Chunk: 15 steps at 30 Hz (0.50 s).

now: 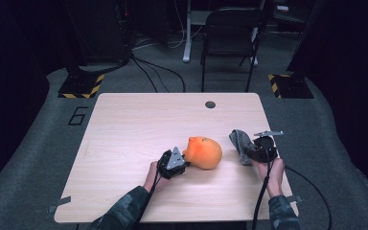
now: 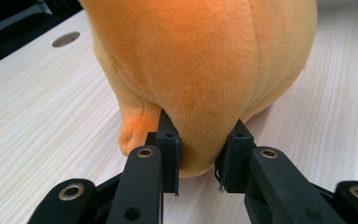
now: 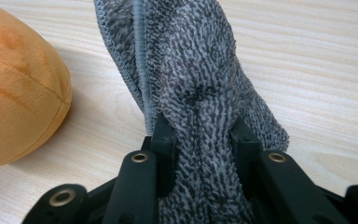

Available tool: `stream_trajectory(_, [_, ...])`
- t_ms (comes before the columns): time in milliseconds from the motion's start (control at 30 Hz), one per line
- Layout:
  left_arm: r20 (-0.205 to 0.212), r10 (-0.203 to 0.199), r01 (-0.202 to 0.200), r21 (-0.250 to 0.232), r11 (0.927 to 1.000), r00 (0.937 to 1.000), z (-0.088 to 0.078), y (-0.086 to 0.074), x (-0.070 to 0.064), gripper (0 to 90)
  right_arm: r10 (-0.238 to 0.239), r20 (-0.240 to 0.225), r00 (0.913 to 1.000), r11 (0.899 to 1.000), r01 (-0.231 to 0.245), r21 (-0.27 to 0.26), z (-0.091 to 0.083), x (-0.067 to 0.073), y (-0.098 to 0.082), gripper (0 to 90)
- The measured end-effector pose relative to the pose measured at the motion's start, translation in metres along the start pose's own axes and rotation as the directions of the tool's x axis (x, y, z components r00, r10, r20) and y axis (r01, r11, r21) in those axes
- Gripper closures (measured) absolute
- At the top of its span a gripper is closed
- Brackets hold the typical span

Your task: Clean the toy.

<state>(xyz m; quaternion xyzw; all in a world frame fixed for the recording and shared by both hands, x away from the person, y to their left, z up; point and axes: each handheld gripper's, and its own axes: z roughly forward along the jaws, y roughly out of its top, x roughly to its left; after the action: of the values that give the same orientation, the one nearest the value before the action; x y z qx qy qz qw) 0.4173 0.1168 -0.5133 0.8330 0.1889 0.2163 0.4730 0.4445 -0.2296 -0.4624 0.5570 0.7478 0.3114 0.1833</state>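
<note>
- Left gripper [image 1: 178,163]: clamped on the near-left end of the orange plush toy [image 1: 204,152], which lay mid-table, long axis running left-right.
- Right gripper [image 1: 254,152]: closed on the grey cloth [image 1: 240,143], just right of the toy.

High view looked forward and down over my table [image 1: 124,120], my left gripper view sat close against the orange plush [image 2: 200,70], my right gripper view close on the grey cloth [image 3: 205,93], the plush shared by all three.
</note>
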Motion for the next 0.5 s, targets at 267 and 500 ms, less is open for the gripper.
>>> stream_trajectory(267, [0.08, -0.083, 0.088, -0.053, 0.9947, 0.9933, -0.016, 0.018, 0.0, 73.9, 0.008, 0.008, 0.9999, 1.0, -0.008, -0.024, -0.005, -0.003, 0.0, 69.3])
stream_trajectory(500, [0.104, -0.245, 0.248, -0.017, 0.9687, 0.964, -0.027, 0.03, 0.003, 73.7, 0.014, 0.008, 0.9999, 0.999, -0.014, -0.035, -0.009, 0.0, 0.003, 69.6])
